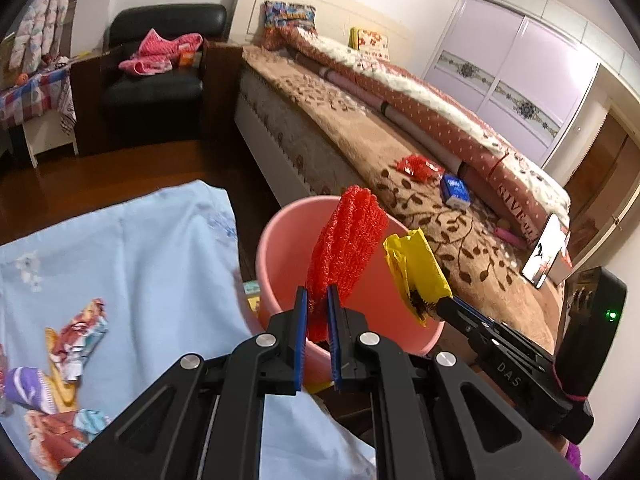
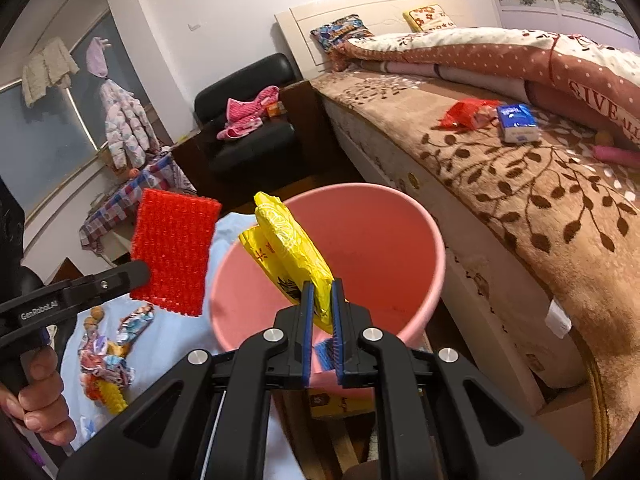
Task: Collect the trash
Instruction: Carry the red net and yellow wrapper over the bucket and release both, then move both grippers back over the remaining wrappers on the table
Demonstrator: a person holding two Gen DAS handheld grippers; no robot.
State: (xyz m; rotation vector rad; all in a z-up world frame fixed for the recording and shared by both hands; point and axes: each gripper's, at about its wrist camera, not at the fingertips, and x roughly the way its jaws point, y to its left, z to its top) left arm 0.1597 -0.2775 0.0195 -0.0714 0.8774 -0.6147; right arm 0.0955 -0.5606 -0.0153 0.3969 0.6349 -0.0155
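My left gripper (image 1: 317, 300) is shut on a red foam net sleeve (image 1: 346, 246), held up over the near rim of the pink bucket (image 1: 276, 248). My right gripper (image 2: 321, 296) is shut on a yellow wrapper (image 2: 290, 246) above the same pink bucket (image 2: 400, 240). The right wrist view shows the red net sleeve (image 2: 174, 250) hanging left of the bucket, just outside its rim. In the left wrist view the yellow wrapper (image 1: 416, 268) hangs over the bucket's right rim. Crumpled wrappers (image 1: 82, 340) lie on the light blue cloth (image 1: 140, 260).
A bed (image 2: 540, 200) with a brown leaf blanket stands right of the bucket, with a red packet (image 2: 466, 114) and a blue tissue pack (image 2: 516, 122) on it. A black armchair (image 1: 156, 88) with pink clothes is at the back. A hand (image 2: 38, 396) grips the left handle.
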